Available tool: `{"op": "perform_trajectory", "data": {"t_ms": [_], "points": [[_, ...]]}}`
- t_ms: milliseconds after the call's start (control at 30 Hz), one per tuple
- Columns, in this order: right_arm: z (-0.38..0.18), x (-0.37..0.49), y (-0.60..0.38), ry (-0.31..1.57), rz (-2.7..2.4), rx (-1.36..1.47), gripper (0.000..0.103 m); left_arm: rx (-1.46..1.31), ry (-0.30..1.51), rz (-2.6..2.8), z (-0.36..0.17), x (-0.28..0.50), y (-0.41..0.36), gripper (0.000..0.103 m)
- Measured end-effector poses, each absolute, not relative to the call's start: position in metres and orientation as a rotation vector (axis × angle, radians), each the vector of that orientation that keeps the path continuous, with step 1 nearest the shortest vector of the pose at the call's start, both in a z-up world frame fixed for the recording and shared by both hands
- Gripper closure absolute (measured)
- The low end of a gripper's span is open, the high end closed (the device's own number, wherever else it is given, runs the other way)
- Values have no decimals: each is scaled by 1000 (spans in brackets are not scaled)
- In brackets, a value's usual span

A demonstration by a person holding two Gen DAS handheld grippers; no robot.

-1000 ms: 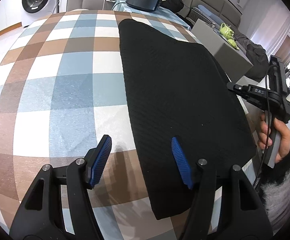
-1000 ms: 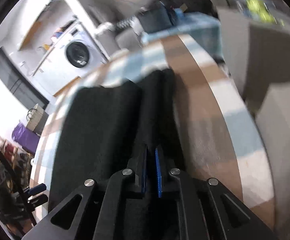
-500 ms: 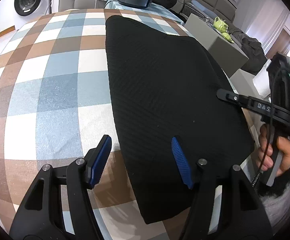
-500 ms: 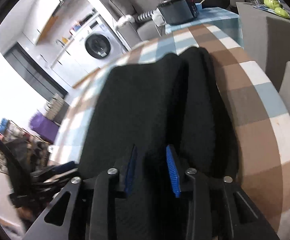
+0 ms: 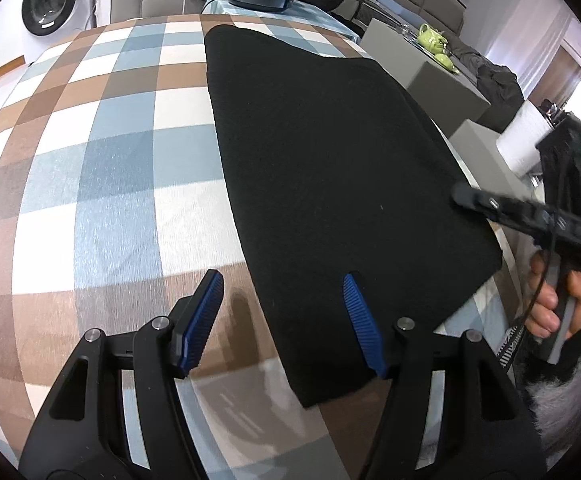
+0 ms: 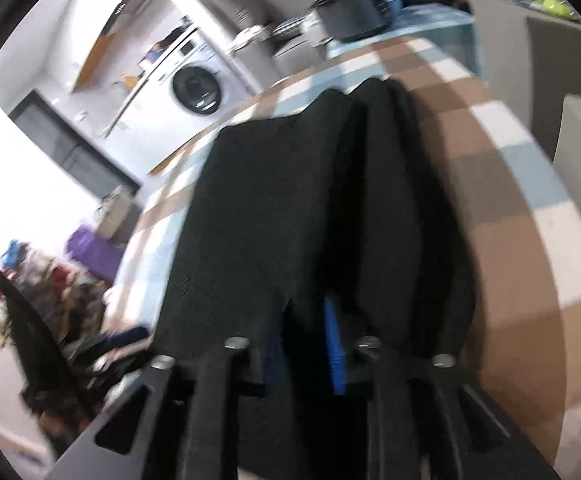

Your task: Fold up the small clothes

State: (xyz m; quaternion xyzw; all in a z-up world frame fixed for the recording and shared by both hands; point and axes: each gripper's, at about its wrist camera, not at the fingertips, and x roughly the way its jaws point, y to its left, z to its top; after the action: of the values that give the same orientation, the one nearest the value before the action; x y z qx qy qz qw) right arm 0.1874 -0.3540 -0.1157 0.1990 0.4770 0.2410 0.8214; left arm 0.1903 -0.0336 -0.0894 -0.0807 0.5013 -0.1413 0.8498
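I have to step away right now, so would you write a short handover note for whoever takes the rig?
Left gripper: open, empty, low over the near left edge of the black garment.
Right gripper: blurred, fabric between its fingers; grip state unclear.
Garment lies flat on the checked tablecloth, right side bunched in ridges in the right wrist view.
Done: garment spread out.
Left: make the folds, probably starting from the right edge.

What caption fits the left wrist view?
Open left hand-held gripper hovering at the near edge of a black garment spread flat on a checked tablecloth.
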Motion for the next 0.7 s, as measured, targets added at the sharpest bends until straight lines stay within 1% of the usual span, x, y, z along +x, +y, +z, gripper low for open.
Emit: {"op": "perform_trajectory", "data": {"t_ms": [100,200,233,267,333,400,533,600,633,667,700], "points": [[-117,159,-361,1026,545,418,74,-162,1070,-308,-92,180,-35,43],[-114,134,-364,980,545,396,75,-156,1079,-323,-93,171,-37,43],[-111,128,-362,957,543,374,87,-154,1081,-329,-93,169,-38,43],[-108,126,-360,943,550,358,96,-151,1083,-333,-94,167,-39,43],[-94,121,-357,881,557,323,97,-142,1087,-333,-94,166,-41,43],[-89,119,-358,861,542,307,97,-145,1084,-333,-93,165,-41,43],[-106,131,-360,967,439,252,97,-159,1077,-319,-91,167,-39,43],[-108,129,-365,974,429,277,90,-170,1076,-316,-92,170,-38,43],[-106,129,-368,964,429,304,83,-175,1077,-315,-92,172,-38,43],[-105,129,-371,956,419,320,66,-178,1075,-315,-92,174,-39,43],[-103,129,-375,944,399,333,56,-181,1072,-315,-93,177,-39,43]]}}
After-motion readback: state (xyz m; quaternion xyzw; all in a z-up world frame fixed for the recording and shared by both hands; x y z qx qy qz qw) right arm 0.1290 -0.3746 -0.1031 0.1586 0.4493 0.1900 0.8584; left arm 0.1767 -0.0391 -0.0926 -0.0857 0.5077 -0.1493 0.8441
